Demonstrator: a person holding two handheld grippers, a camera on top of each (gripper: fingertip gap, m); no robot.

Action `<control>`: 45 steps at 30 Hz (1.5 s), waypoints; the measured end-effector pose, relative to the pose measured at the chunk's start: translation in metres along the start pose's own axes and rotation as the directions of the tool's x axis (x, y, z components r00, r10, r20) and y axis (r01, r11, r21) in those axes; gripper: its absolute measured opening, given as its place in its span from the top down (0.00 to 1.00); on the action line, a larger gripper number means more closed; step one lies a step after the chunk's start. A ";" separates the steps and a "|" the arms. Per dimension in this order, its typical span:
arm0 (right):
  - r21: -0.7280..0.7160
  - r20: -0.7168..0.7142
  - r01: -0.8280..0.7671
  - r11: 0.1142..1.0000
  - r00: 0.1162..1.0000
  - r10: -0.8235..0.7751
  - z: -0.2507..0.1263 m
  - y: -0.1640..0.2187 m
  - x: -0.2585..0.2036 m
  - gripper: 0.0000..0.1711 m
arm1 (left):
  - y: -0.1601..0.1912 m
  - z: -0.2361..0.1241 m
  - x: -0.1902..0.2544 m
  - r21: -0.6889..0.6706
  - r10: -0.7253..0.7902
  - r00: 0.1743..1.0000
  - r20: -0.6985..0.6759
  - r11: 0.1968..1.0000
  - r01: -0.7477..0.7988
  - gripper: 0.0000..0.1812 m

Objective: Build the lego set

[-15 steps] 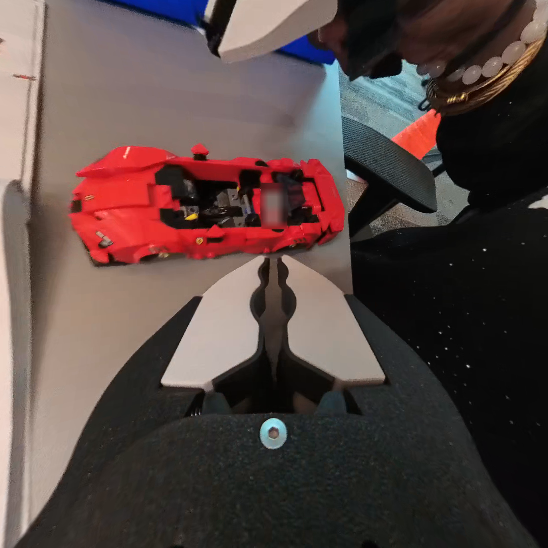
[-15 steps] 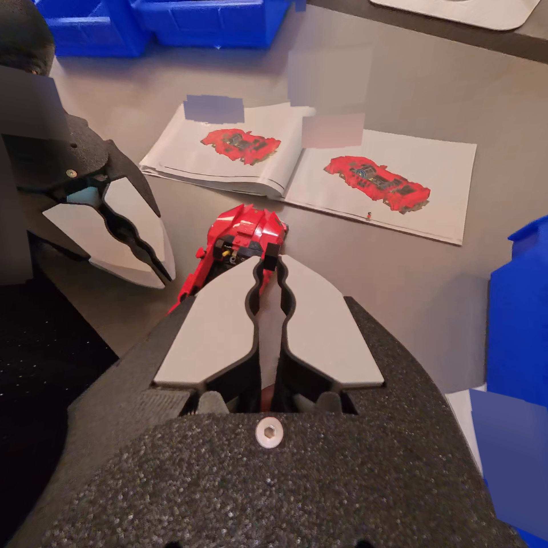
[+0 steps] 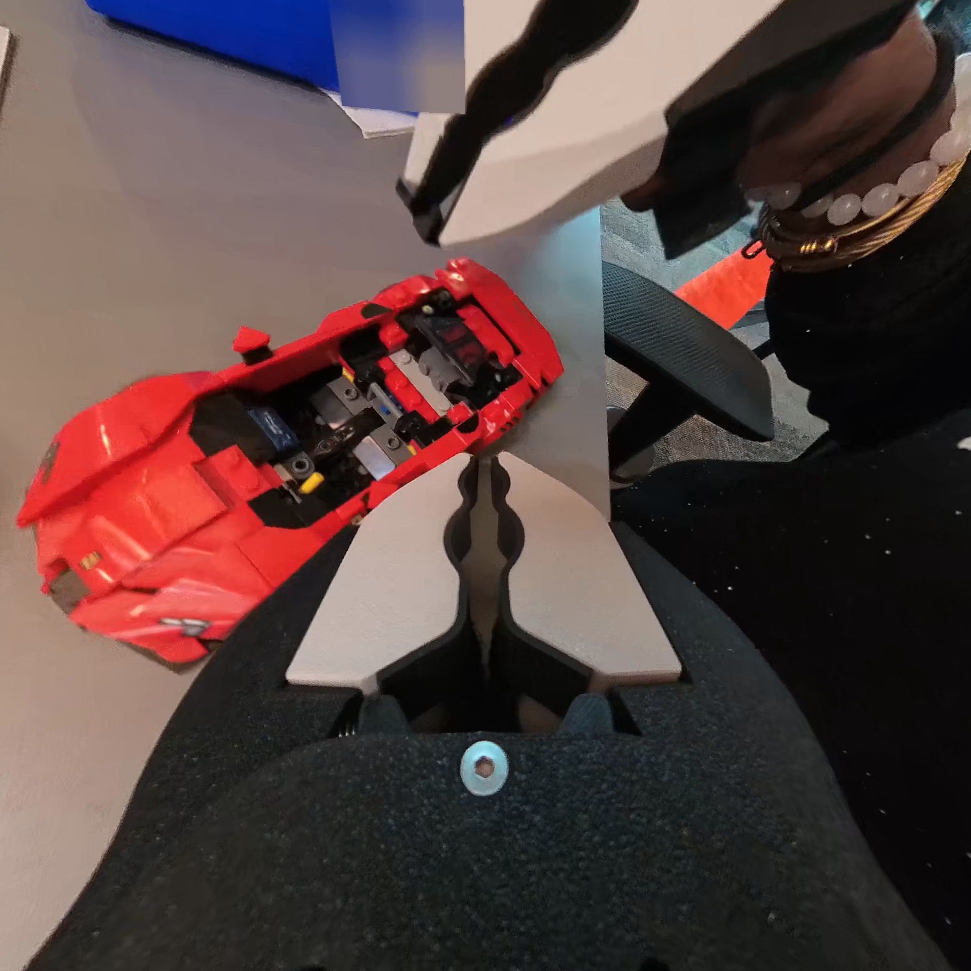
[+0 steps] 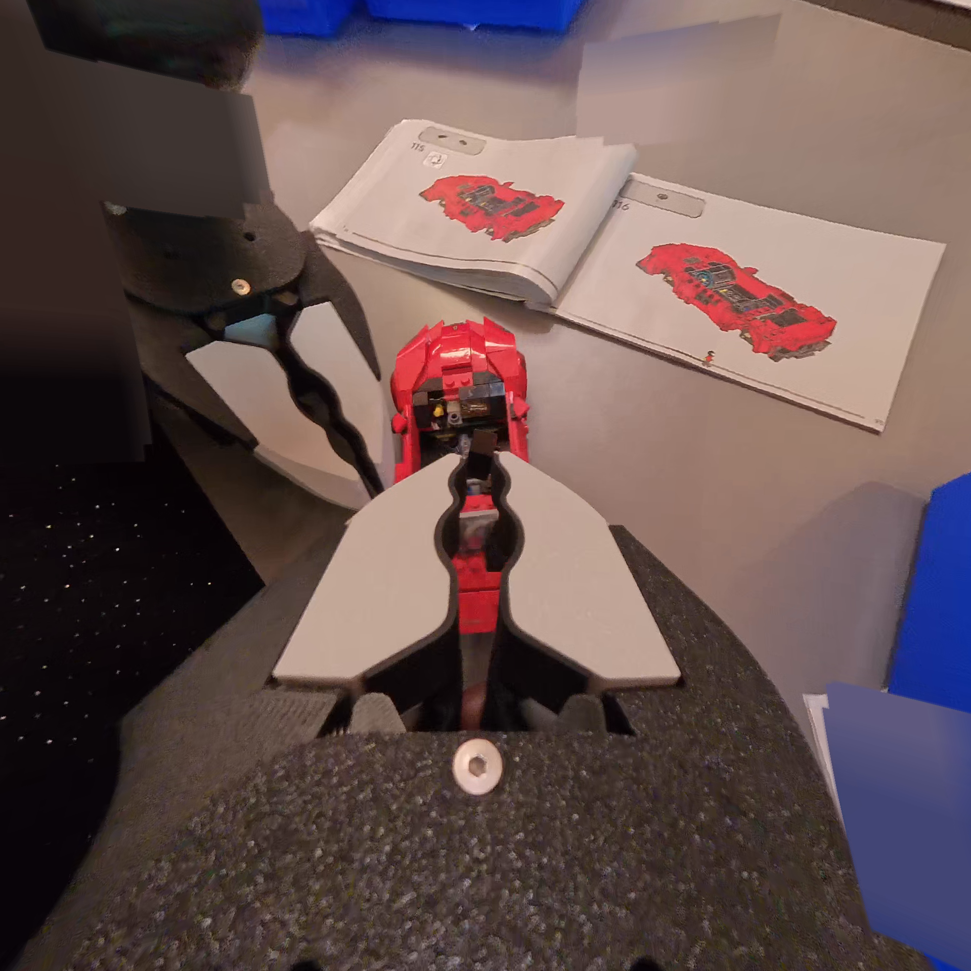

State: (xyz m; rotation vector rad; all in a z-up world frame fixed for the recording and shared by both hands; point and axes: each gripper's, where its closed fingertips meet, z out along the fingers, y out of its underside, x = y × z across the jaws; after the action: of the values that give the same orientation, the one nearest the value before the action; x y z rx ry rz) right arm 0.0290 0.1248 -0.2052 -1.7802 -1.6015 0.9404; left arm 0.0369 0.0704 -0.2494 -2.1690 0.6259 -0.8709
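- Left wrist view: the red lego car [image 3: 273,462] lies on the grey tabletop [image 3: 184,210], its rear end near the tabletop edge that faces the person, beside a black chair [image 3: 683,357].
- Progress, as judged: the body shell, nose panels and side sills are assembled. The cockpit and engine bay stand uncovered, with grey, black and yellow parts exposed, so the roof and upper covers appear to remain.
- Orientation: the long axis runs diagonally in this view. The nose points to the lower left, away from that edge; the tail points to the upper right, toward it.
- The left gripper [image 3: 483,460] has its jaws nearly together with only a thin slit between them and nothing held. Its tips sit just beside the car's near flank; contact cannot be confirmed.
- The right gripper [image 3: 551,121] hangs above the car's rear end, blurred.
- Right wrist view: the car [image 4: 462,378] points away from the camera, nose toward the open instruction booklet [image 4: 604,273] lying farther in on the tabletop [image 4: 657,499]. The long axis runs straight ahead along the fingers.
- The right gripper [image 4: 479,462] is closed on a small dark piece [image 4: 482,446], poised over the open rear section. Whether the piece is seated cannot be told.
- The left gripper [image 4: 368,473] stands close beside the car's left flank.
- Blue bins [image 4: 935,578] stand near the tabletop's right and far edges.
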 end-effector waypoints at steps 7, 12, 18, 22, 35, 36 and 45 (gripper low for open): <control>-0.108 0.138 0.314 0.943 0.944 -0.298 0.027 0.004 -0.017 0.95 | 0.002 -0.045 -0.012 0.036 0.034 0.998 0.049 0.999 -0.036 0.97; -0.214 0.207 0.478 0.852 0.875 -0.438 0.051 0.005 -0.017 0.95 | -0.008 -0.078 -0.040 0.050 0.146 0.977 0.156 0.987 -0.155 0.97; -0.328 0.223 0.484 0.811 0.874 -0.431 0.065 0.008 -0.017 0.95 | -0.020 -0.072 -0.049 0.002 0.404 0.905 0.136 0.913 -0.408 0.96; -0.392 0.223 0.474 0.788 0.880 -0.419 0.066 0.012 -0.016 0.95 | -0.015 -0.061 -0.049 -0.057 0.514 0.857 0.048 0.858 -0.511 0.93; -0.315 0.236 0.561 0.766 0.828 -0.509 0.060 0.000 -0.022 0.95 | -0.025 -0.040 -0.045 -0.060 0.629 0.772 -0.096 0.770 -0.635 0.95; -0.311 0.234 0.562 0.767 0.827 -0.511 0.060 -0.001 -0.022 0.95 | -0.025 -0.039 -0.045 -0.059 0.624 0.775 -0.101 0.774 -0.631 0.96; -0.255 0.235 0.540 0.802 0.839 -0.491 0.057 -0.005 -0.025 0.95 | -0.025 -0.040 -0.044 -0.040 0.622 0.775 -0.114 0.777 -0.629 0.95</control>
State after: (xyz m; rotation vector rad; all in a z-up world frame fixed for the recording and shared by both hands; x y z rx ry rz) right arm -0.0206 0.0980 -0.2316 -1.3403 -2.2909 0.5944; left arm -0.0170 0.0974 -0.2266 -1.7863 1.3545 -0.5821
